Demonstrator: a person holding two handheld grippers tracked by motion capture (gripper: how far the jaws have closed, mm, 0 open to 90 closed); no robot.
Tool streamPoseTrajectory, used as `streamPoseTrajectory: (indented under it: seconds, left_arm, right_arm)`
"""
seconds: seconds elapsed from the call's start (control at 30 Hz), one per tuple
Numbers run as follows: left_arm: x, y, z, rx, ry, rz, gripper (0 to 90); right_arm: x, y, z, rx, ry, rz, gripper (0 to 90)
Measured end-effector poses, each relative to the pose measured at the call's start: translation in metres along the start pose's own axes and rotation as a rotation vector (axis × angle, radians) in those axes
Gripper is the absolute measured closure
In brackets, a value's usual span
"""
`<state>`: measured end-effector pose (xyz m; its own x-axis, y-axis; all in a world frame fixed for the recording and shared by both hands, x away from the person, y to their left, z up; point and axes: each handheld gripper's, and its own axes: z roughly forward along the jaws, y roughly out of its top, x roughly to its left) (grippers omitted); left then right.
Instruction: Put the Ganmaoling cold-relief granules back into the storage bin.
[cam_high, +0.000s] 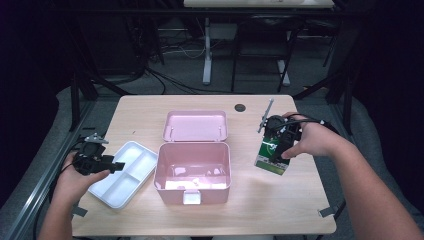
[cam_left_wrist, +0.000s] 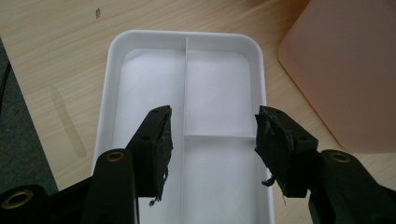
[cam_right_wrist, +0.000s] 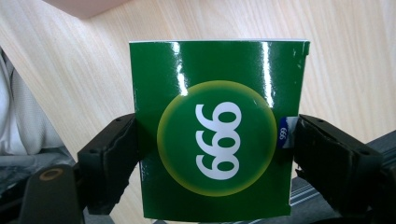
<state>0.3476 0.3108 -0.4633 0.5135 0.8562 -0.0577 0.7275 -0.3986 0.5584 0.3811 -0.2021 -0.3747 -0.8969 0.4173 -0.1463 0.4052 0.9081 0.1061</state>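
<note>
A green box (cam_high: 271, 156) marked 999 in a yellow-ringed circle (cam_right_wrist: 217, 133) is held right of the pink box, with my right gripper (cam_high: 279, 145) shut on its two sides. A pink open box (cam_high: 192, 172) with its lid (cam_high: 195, 125) raised stands at the table's middle. Left of it lies a white divided tray (cam_high: 124, 172), with empty compartments (cam_left_wrist: 187, 116). My left gripper (cam_high: 112, 165) hovers over the tray's left end, open, its jaws (cam_left_wrist: 212, 142) apart with nothing between them.
The wooden table (cam_high: 150, 107) has a dark round hole (cam_high: 240, 107) behind the pink lid. Table legs and cables sit on the floor beyond. The pink box's wall (cam_left_wrist: 345, 70) stands close to the tray's right side.
</note>
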Motion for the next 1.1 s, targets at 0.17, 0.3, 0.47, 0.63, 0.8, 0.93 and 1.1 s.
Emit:
streamPoseTrajectory:
  seconds: [0.17, 0.3, 0.47, 0.63, 0.8, 0.93, 1.1]
  left_arm:
    - [0.000, 0.000, 0.000, 0.001, -0.001, 0.003, 45.9]
    - [0.000, 0.000, 0.000, -0.001, -0.001, 0.002, 45.9]
    - [0.000, 0.000, 0.000, 0.001, -0.001, 0.003, 45.9]
    - [0.001, -0.001, -0.001, -0.004, 0.000, -0.002, 45.9]
    - [0.000, -0.001, -0.001, -0.002, 0.000, 0.000, 45.9]
    - [0.000, 0.000, 0.000, 0.000, -0.002, 0.002, 45.9]
    - [0.001, -0.001, 0.000, 0.000, -0.003, 0.002, 45.9]
  right_arm:
    - [0.004, 0.008, -0.007, -0.021, 0.008, -0.044, 16.6]
    - [0.007, 0.014, -0.010, -0.017, 0.005, -0.072, 16.6]
    - [0.010, 0.022, -0.015, -0.019, 0.006, -0.101, 16.6]
    - [0.014, 0.030, -0.019, -0.016, 0.010, -0.124, 16.6]
    - [0.019, 0.040, -0.025, -0.002, 0.010, -0.148, 16.5]
    - [0.024, 0.049, -0.029, 0.002, 0.010, -0.174, 16.5]
    - [0.030, 0.061, -0.033, -0.002, 0.008, -0.206, 16.5]
